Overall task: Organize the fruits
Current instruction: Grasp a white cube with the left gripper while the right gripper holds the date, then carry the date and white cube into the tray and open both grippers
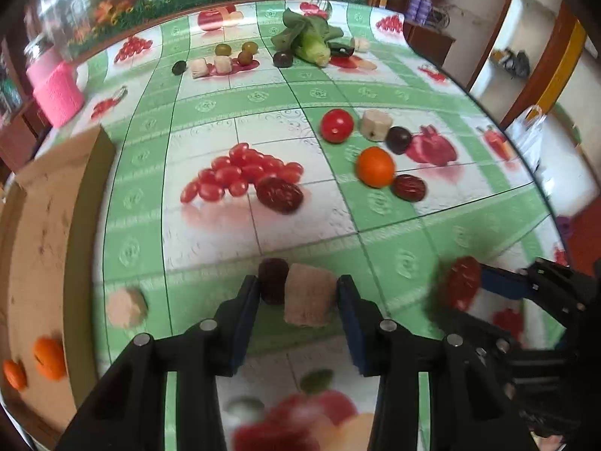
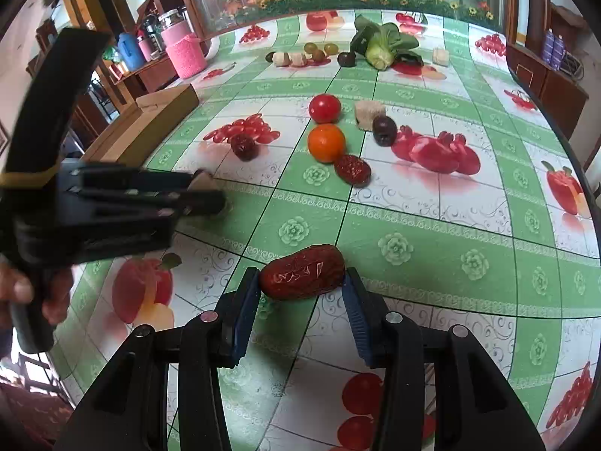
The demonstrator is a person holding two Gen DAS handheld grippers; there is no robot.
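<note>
At the far left of the left wrist view stands a cardboard box [image 1: 45,225], with two oranges [image 1: 49,357] lying in it; just beside its wall a pale chunk [image 1: 126,306] rests on the table [image 1: 394,263]. The left gripper [image 1: 298,293] has two things between its jaws at once, a dark round fruit [image 1: 273,280] against the left pad and a pale cut piece [image 1: 308,295] against the right pad; the jaws stand only a little apart and appear pressed on the pair. Here lies the risk, as I judge it: two loose things squeezed side by side share no firm seat, so the dark fruit may roll out when the gripper lifts, or the soft piece may crush; a slip near the table edge could send it to the floor.

Further right, a red date [image 1: 280,194] lies at the printed tomatoes; then a tomato [image 1: 337,125], an orange [image 1: 375,167] and another date [image 1: 409,187] crowd together, so a reach for one may nudge its neighbours.

At the right, the right gripper [image 2: 300,289] is clamped on a wrinkled red date [image 2: 302,272], held lengthwise between both pads above the table, the jaws narrowed to the date's length; gripped end to end, it could pivot or pop free if the hand tilts. The two grippers sit near each other and might knock together on the way to the box.
</note>
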